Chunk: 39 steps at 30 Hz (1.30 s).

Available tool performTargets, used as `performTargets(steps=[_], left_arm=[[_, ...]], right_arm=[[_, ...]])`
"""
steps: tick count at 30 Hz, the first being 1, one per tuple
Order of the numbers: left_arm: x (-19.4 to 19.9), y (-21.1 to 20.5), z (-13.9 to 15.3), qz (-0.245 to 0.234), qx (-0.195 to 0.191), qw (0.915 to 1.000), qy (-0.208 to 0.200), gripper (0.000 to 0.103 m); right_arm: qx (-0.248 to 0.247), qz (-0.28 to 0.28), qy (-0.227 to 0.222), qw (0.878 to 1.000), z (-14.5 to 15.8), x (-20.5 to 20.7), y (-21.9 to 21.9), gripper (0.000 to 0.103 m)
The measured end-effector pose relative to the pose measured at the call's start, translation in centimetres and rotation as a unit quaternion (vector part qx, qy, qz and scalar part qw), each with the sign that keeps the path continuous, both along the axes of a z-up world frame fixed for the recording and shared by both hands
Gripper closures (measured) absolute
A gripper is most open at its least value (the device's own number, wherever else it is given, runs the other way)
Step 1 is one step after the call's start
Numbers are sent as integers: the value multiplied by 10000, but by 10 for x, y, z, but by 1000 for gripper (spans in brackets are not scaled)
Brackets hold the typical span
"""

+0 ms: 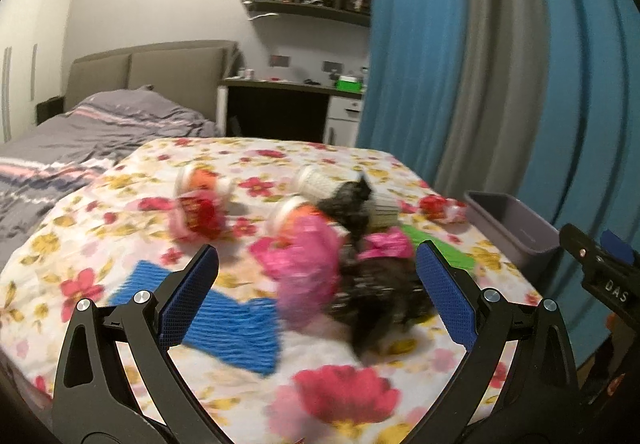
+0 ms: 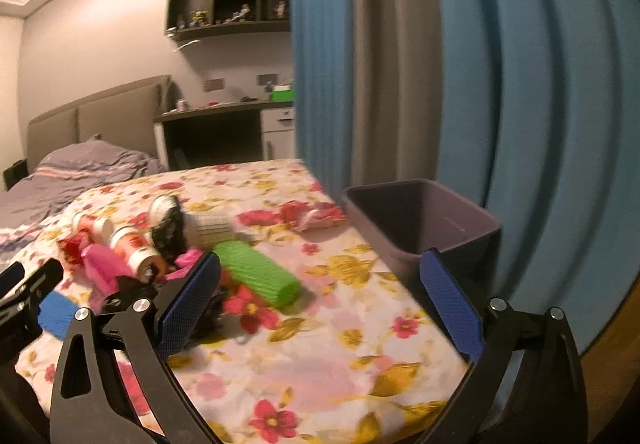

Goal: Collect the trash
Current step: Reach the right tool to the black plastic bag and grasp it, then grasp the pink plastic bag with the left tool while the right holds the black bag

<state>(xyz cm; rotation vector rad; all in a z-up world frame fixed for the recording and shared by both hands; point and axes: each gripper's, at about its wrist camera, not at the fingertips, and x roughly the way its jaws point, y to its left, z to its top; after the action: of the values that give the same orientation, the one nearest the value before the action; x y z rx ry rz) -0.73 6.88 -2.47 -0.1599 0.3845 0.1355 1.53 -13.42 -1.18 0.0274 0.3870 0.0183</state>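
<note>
Left wrist view: my left gripper (image 1: 318,292) hangs with jaws spread wide and nothing between them, above a blurred heap of trash on the floral cloth (image 1: 60,244). In the heap lie a pink wrapper (image 1: 304,268), a dark wrapper (image 1: 372,292) and a blue mat (image 1: 232,324). My right gripper (image 2: 320,304) is spread wide too, gripping nothing, near a green roll (image 2: 256,272). The grey bin (image 2: 420,219) stands at the cloth's right edge, beside the blue curtain (image 2: 540,83).
</note>
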Motion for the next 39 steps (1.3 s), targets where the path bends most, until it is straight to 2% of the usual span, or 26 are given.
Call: performTargets(steps=[6,10,12,16,18,19,22,23,24,28,39], left_arm=[[-15,48,-3,667,-15,9978,-33,6],[-25,76,-8,977,-171,9951,5,6],[-29,86,-10,1048,-251,9942,10,6],[-33,94,-12,1083,-235,9938,-14,6],[-32,94,-13,1053,-240,9942,-19,6],[-31,94,-15,1020,-245,9945,-14,6],[-29,89,-16,893,-250,9957,17,6],[-28,86,-17,835,-243,9962,23,6],[-26,82,-17,790,-234,9966,25,6],[-20,66,-17,512,-175,9985,3,6],[17,21,-24,-232,-67,9995,211,6]], right_arm=[[21,780,90,9969,-13,6,41,11],[99,1308,300,9909,-25,10,74,13],[119,1532,409,9873,-32,13,89,27],[197,1851,673,9802,-43,24,112,35],[195,1948,795,9774,-48,29,120,49],[189,2000,862,9758,-52,32,124,52],[276,2170,1093,9696,-60,40,128,79],[248,2236,1130,9678,-62,39,129,94],[203,2255,1127,9675,-63,40,129,98],[241,2287,939,9687,-59,30,118,101],[514,2174,290,9743,-18,5,64,102]])
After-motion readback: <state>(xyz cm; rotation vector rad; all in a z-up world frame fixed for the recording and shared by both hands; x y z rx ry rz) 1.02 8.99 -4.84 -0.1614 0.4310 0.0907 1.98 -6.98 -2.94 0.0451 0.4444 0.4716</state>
